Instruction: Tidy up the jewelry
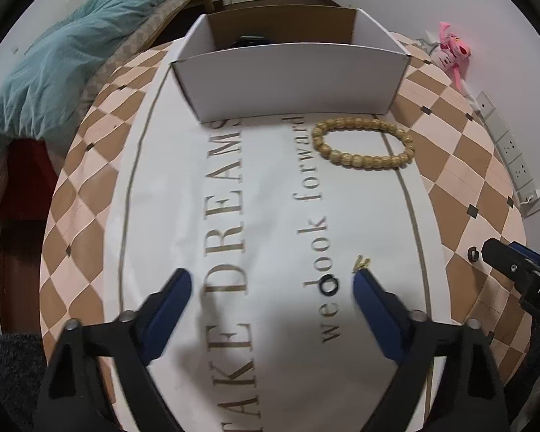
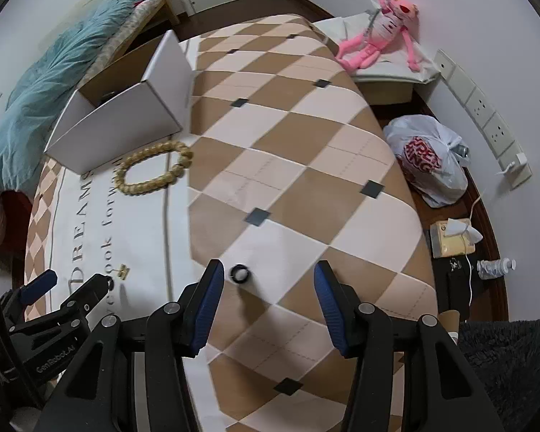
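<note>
A white cardboard box [image 1: 291,82] stands open at the far end of the table; it also shows in the right wrist view [image 2: 122,126]. A gold bead bracelet [image 1: 363,142] lies in front of it, and also shows in the right wrist view [image 2: 154,172]. A small gold earring [image 1: 361,262] lies by my left gripper's right fingertip. A thin black ring [image 1: 329,284] lies between the left fingers. My left gripper [image 1: 271,280] is open and empty. A thick black ring [image 2: 240,273] lies just ahead of my right gripper [image 2: 266,277], which is open and empty.
The table has a checked cloth [image 2: 306,165] with a white lettered panel [image 1: 270,234]. A pink plush toy [image 2: 381,25], a plastic bag [image 2: 428,158] and a power strip [image 2: 486,115] are off to the right. A teal blanket [image 1: 61,57] lies left.
</note>
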Available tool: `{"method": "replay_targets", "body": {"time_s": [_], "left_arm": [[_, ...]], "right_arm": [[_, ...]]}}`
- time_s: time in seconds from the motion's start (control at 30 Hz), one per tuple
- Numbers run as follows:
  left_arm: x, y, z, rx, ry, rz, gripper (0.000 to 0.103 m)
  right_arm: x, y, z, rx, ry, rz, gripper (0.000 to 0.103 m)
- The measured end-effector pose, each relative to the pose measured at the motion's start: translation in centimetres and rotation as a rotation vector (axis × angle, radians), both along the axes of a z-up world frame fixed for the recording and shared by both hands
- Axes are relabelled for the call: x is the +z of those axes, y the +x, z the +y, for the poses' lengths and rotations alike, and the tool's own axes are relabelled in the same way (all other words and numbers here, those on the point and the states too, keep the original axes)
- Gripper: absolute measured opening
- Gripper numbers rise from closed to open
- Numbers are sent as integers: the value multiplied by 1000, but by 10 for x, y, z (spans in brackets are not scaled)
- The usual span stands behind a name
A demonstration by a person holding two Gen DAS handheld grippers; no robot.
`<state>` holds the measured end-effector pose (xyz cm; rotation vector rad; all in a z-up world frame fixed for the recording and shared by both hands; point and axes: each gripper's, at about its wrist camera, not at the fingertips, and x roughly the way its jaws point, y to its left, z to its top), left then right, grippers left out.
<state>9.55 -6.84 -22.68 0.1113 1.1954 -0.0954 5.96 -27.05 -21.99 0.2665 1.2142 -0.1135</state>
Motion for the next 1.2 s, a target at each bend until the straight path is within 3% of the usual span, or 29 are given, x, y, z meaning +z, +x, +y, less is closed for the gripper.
{"method": "replay_targets", "body": {"time_s": [0.03, 0.1, 0.2, 0.3, 0.57, 0.8, 0.97, 1.07, 1.2], "left_arm": [[-1, 0, -3, -6, 8, -3, 63], [-3, 1, -6, -20, 5, -10, 54], [-4, 3, -6, -40, 19, -26, 21], [-5, 4, -5, -53, 7, -26, 4], [7, 5, 47, 29, 3, -25, 3], [12, 8, 90, 121, -26, -12, 3], [12, 6, 102, 145, -59, 9, 4], [12, 8, 102, 152, -21, -1, 7], [9, 17, 106, 188, -57, 15, 15]], "right_arm": [[-1, 0, -2, -7, -1, 0, 54], [-2, 0, -4, -16, -6, 3, 54], [-4, -1, -6, -18, -13, 5, 54], [-3, 0, -4, -20, -17, 1, 54], [8, 6, 15, 21, 49, -31, 54], [0, 20, 75, 161, 116, -23, 54], [-6, 24, 105, 225, 96, -25, 54], [-7, 33, 105, 198, 83, -37, 54], [-5, 56, 81, 94, 44, -69, 54]]}}
